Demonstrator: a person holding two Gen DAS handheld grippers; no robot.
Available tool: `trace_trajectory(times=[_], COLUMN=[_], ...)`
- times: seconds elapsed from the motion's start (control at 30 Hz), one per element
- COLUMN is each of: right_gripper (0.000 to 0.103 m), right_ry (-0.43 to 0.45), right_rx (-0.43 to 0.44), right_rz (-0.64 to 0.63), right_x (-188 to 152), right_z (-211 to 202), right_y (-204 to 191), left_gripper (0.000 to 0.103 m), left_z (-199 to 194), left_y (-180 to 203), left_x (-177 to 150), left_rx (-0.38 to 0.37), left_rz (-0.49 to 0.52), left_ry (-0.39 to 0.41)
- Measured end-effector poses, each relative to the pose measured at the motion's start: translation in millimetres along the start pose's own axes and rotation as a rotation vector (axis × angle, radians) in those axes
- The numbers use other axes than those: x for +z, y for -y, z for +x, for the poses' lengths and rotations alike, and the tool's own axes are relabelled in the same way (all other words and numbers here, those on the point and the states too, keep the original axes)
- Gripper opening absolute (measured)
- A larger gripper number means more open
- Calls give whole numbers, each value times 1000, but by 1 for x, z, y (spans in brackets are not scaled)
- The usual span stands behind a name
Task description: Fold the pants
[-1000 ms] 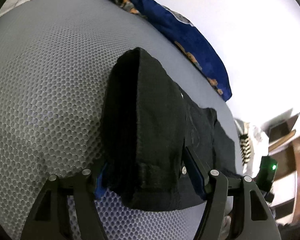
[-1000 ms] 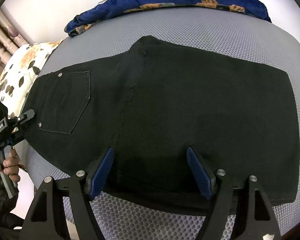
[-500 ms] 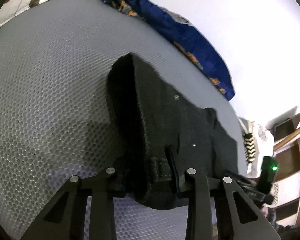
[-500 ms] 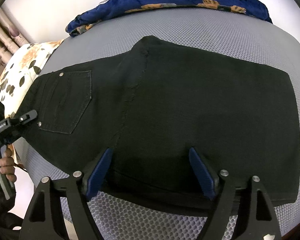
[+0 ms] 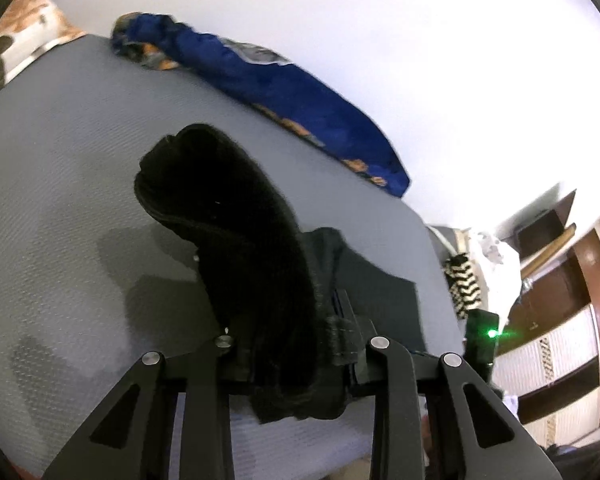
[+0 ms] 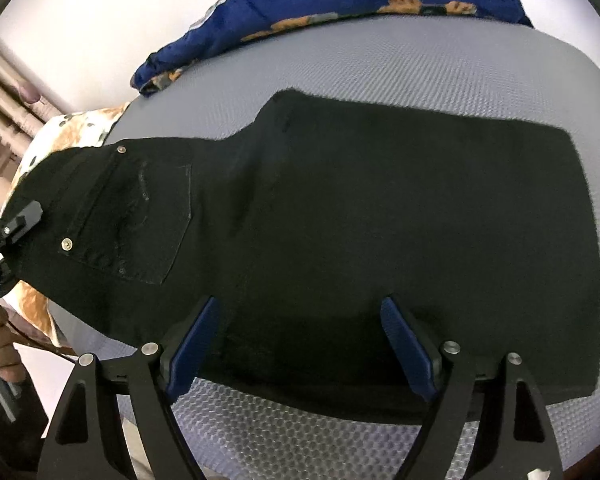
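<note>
The black pants (image 6: 380, 208) lie folded lengthwise across a grey mesh mattress (image 6: 420, 64), back pocket toward the left. My left gripper (image 5: 288, 344) is shut on the waistband end of the pants (image 5: 252, 248) and holds it lifted off the mattress, so the cloth rises in a dark hump. That gripper also shows at the left edge of the right wrist view (image 6: 16, 224), clamped on the waist. My right gripper (image 6: 300, 344) is open, its blue pads either side of the near edge of the pants, just above the cloth.
A blue patterned blanket (image 6: 340, 4) lies bunched along the far edge by the white wall. A floral pillow (image 6: 80, 128) sits at the left end. Wooden furniture and clutter (image 5: 548, 272) stand beyond the mattress's right end.
My left gripper closed on the waistband and has lifted it up off the mattress. My right gripper stayed open in nearly the same place.
</note>
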State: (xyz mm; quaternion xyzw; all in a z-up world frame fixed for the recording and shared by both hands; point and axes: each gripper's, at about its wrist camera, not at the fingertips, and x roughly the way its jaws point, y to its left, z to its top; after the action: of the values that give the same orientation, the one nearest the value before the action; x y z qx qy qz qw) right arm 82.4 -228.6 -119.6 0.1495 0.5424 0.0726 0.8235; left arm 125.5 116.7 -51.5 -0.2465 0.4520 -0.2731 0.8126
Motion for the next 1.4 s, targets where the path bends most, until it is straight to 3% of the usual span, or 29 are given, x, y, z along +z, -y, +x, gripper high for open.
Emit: trace_trajectory(times=[0.23,0.43,0.73,0.87,1.03,1.2,1.27,1.4], right_gripper=[82,82,82,82,82,82,82,82], right_ry=[62,73,86,92,92,75,71,67], right_rx=[-9,-19,-86,-86,-80,-56,-30,10], right_rz=[8,86,99,142,168,175,185,176], right_x=[13,20,25,23,20,17,18,19], right_z=[-31,-54,-78,-86,-91,-86,-82,-79], right_y=[20,64,107,129,148,157,159,157], left_gripper=[30,30,30,30,30,32,35,53], left_z=[25,66,148,187,230,235,237,230], left_y=[51,95,159,178,185,195,203,216], left_x=[7,5,-18,-38,-68,-78,-83,-94], left_rx=[-68,-106,-130,-117,-20,27,52,63], left_rz=[47,90,179,200,286,377,419,497], left_ry=[-16,-62,-209,-280,-349,-334,-327,-318])
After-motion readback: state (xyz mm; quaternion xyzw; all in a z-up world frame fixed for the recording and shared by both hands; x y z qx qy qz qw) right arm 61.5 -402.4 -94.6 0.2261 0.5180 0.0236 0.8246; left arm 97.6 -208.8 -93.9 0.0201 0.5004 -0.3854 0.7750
